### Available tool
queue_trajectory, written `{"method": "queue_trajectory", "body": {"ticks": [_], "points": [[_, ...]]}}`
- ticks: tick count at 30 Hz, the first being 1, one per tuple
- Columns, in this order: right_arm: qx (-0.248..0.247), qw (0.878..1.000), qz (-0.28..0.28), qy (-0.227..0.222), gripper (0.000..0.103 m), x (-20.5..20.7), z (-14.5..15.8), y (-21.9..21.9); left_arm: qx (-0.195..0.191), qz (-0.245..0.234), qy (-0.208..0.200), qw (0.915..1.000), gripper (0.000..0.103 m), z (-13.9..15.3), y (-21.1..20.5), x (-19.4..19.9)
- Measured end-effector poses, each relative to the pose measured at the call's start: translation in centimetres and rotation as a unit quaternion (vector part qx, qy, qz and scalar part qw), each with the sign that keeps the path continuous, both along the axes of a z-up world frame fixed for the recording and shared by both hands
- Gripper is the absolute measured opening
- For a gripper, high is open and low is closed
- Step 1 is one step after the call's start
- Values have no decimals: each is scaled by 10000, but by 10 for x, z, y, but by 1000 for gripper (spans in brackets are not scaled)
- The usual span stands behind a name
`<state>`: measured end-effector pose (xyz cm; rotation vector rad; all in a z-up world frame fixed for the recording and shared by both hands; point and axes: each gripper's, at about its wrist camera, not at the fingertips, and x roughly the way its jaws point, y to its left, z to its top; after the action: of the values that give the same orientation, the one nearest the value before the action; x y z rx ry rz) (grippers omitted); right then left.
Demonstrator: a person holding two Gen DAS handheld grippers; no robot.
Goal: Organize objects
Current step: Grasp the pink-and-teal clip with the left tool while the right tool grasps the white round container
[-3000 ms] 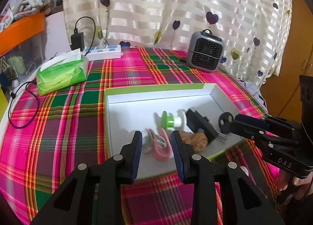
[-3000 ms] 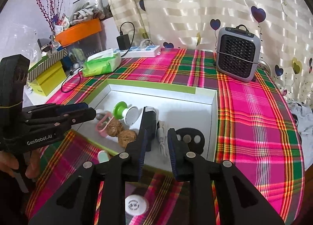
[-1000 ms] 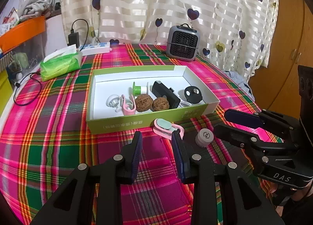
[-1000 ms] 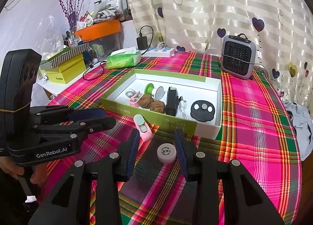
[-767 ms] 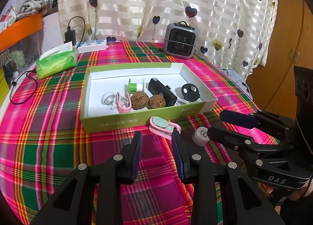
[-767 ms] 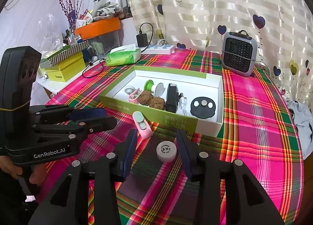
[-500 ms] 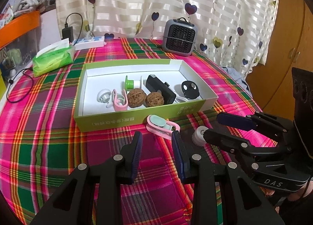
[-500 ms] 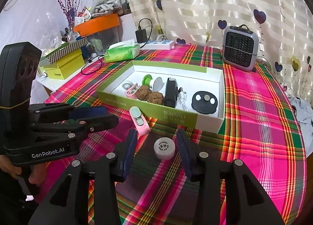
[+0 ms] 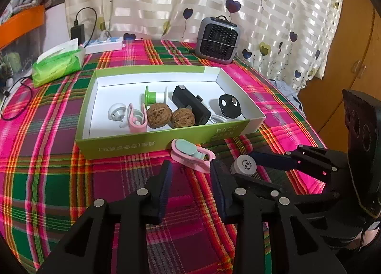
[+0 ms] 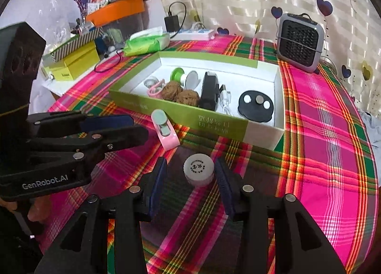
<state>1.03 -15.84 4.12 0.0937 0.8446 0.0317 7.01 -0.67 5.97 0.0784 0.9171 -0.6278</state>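
Observation:
A green box with a white inside (image 9: 162,141) (image 10: 214,125) lies on the plaid cloth. It holds two walnuts (image 9: 159,115), a green-and-white spool (image 9: 154,96), a black device (image 9: 190,105), a pink clip and a black disc (image 10: 256,105). In front of the box lie a pink-and-mint clip (image 9: 191,153) (image 10: 164,130) and a small white round jar (image 9: 244,166) (image 10: 198,171). My right gripper (image 10: 190,174) is open, its fingers on either side of the jar, not touching it. My left gripper (image 9: 190,178) is open and empty, just short of the pink clip.
A grey mini heater (image 9: 218,40) (image 10: 300,42) stands at the back right. A green tissue pack (image 9: 57,65), a power strip (image 9: 104,44) and cables lie at the back left. Yellow boxes (image 10: 73,62) and an orange bin sit beyond the table's left edge.
Both grippers pulled back from the box, then came lower and closer. The right gripper's fingers opened wider and now stand on either side of the jar.

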Motion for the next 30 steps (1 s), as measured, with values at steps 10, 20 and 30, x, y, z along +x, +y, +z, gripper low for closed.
{"method": "queue_trajectory", "body": {"ticks": [10, 20, 30], "points": [[-87, 9999, -21, 53, 29, 2, -2, -3, -103, 16, 194, 9998, 35, -5, -10, 5], [-170, 9997, 133, 94, 29, 29, -3, -1, -135, 205, 255, 9994, 35, -6, 0, 11], [-138, 9973, 715, 5, 29, 24, -2, 17, -156, 257, 270, 9992, 35, -7, 2, 13]]}}
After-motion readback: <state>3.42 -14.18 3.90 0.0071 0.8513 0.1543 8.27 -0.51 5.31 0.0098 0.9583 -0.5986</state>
